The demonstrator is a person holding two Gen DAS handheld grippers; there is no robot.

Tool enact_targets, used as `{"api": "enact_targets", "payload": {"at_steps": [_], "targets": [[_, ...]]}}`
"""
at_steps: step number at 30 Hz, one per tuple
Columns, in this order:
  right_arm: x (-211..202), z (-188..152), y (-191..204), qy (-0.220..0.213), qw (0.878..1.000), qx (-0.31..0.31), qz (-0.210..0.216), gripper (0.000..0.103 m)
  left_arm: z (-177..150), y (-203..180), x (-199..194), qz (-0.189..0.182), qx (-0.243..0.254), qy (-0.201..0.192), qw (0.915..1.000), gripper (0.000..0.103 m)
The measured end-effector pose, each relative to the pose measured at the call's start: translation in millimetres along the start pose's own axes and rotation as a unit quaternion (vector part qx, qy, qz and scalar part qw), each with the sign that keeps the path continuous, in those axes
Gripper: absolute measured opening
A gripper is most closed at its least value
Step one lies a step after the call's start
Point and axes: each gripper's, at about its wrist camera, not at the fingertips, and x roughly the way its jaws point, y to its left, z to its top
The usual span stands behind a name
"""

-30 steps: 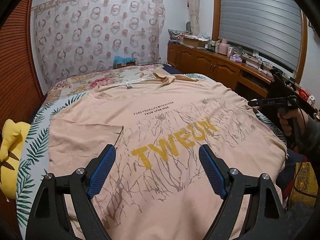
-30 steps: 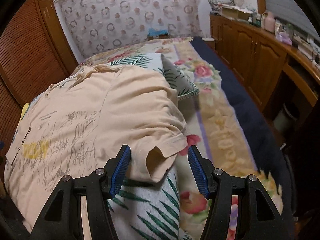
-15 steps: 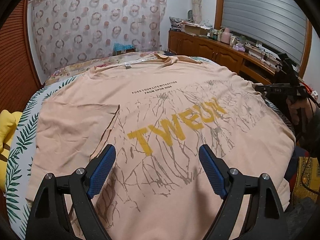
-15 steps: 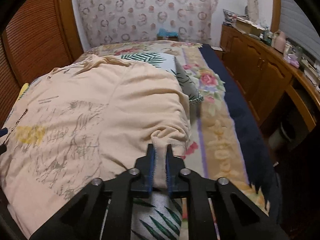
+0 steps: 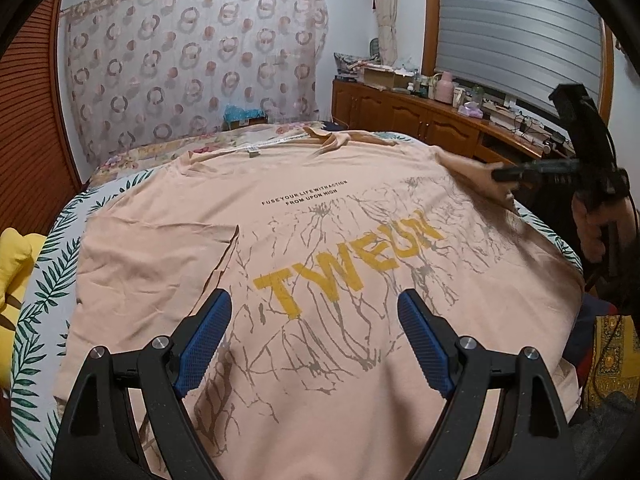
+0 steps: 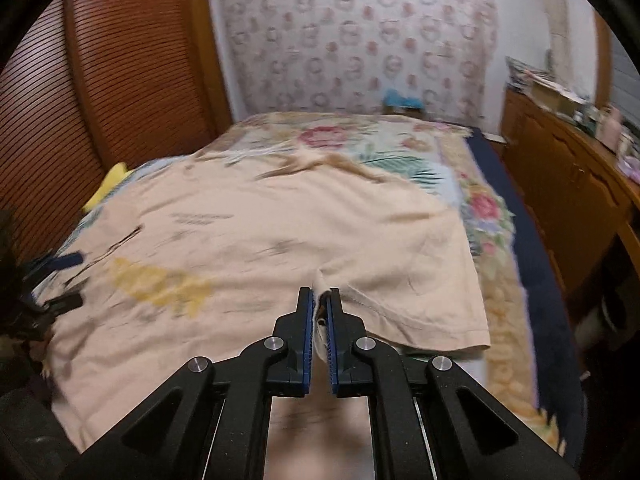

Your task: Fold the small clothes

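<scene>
Since a second ago, our right gripper (image 6: 319, 308) has gone from spread around the sleeve to clamped on it, and it has begun lifting the cloth inward.

From the left wrist view, we see a peach T-shirt (image 5: 280, 248) spread flat, print side up, across a leaf-patterned cover (image 5: 36, 300) on the bed. Yellow letters run across its middle. Its collar lies at the far end and its hem near us. Our left gripper (image 5: 314, 336) hovers over the near half of the shirt with its blue pads (image 5: 204, 336) spread wide and nothing between them; it has hardly shifted. At the far right, the right sleeve (image 5: 472, 176) is raised off the bed, pinched by the other gripper, with a hand (image 5: 592, 228) on its grip.

From the right wrist view, blurred by motion, the fingers are pressed almost together with a bunched fold of sleeve edge between the blue pads (image 6: 306, 332). The shirt body stretches away to the left and far side, and the floral bedspread (image 6: 492, 216) shows to the right.

We judge the first fold has started: the sleeve is secured and ready to be carried across toward the printed middle. The left sleeve (image 5: 152, 256) lies flat, not yet folded.
</scene>
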Motion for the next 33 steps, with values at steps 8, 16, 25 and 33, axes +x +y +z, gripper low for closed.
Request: {"api": "enact_targets", "payload": {"at_steps": [8, 16, 25, 33], "targets": [[11.1, -32.5, 21.2, 0.033, 0.999, -0.026, 0.033, 0.006, -1.0, 0.0, -4.3, 0.002, -0.002, -0.014, 0.9999, 0.086], [-9.6, -28.4, -5.7, 0.003, 1.000, -0.009, -0.017, 0.038, -1.1, 2.4, -4.7, 0.002, -0.007, -0.018, 0.9998, 0.086], [13.8, -31.8, -67.0, 0.033, 0.995, 0.037, -0.091, 0.043, -2.5, 2.3, -7.1, 0.005, -0.007, -0.025, 0.9996, 0.086], [40.3, -28.6, -101.8, 0.055, 0.988, 0.071, -0.129, 0.043, -2.7, 2.3, -7.6, 0.006, -0.007, -0.026, 0.9996, 0.086]]}}
